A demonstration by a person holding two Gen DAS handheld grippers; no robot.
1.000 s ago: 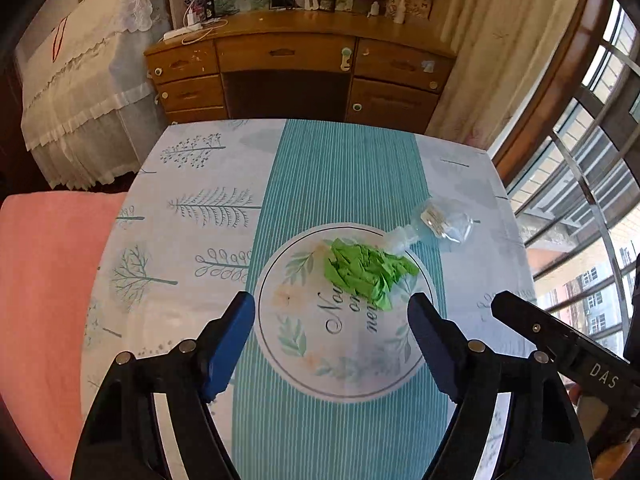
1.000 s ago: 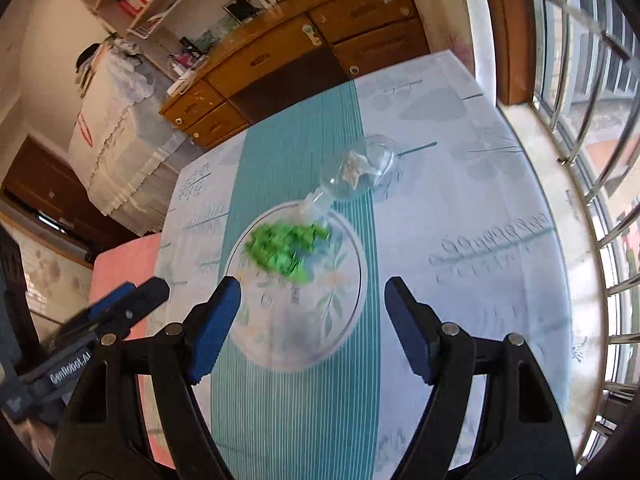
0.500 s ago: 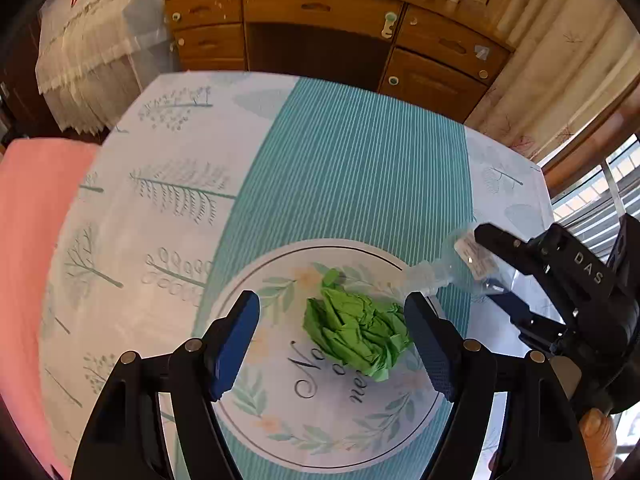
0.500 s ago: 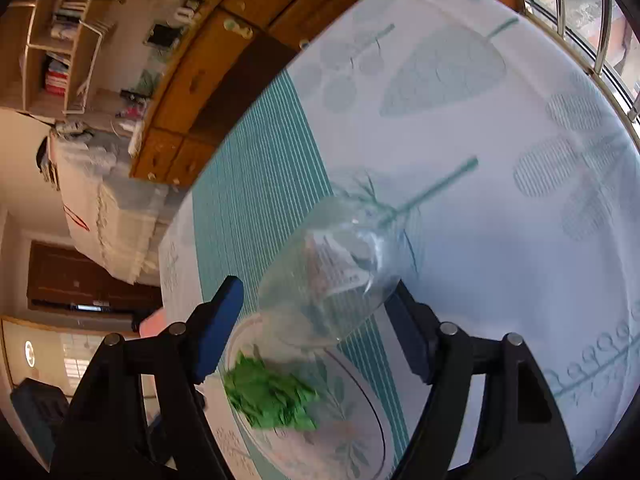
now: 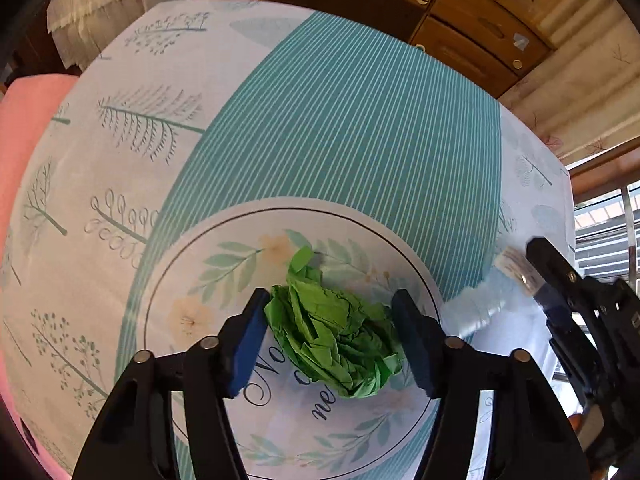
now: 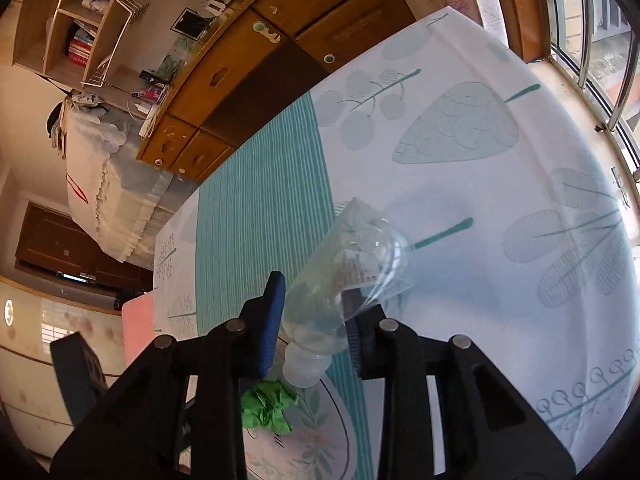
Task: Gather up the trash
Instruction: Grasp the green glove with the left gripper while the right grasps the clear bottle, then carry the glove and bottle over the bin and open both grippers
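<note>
A crumpled green paper ball [image 5: 332,340] lies on the round printed motif of the tablecloth [image 5: 320,120]. My left gripper [image 5: 330,304] points steeply down over it. Its jaws are closing, and the blue pads [image 5: 246,340] stand at the ball's two sides without squeezing it. A clear plastic bottle [image 6: 360,252] lies on its side just right of the ball, cap end toward me. My right gripper [image 6: 314,296] is closing on the bottle near its neck, and the pads press it in. The left wrist view shows the bottle [image 5: 480,304] too. The paper ball [image 6: 268,404] sits under the right gripper's left finger.
A wooden desk with drawers [image 5: 460,20] stands beyond the table's far edge. Something pink and padded [image 5: 24,140] lies off the table's left side. Window bars [image 6: 592,40] and a curtain run along the right. A white lace-covered piece of furniture [image 6: 104,168] is at the far left.
The left gripper came down over the green paper and its jaws narrowed around it. The right gripper moved up to the bottle and its jaws closed on the neck end.
</note>
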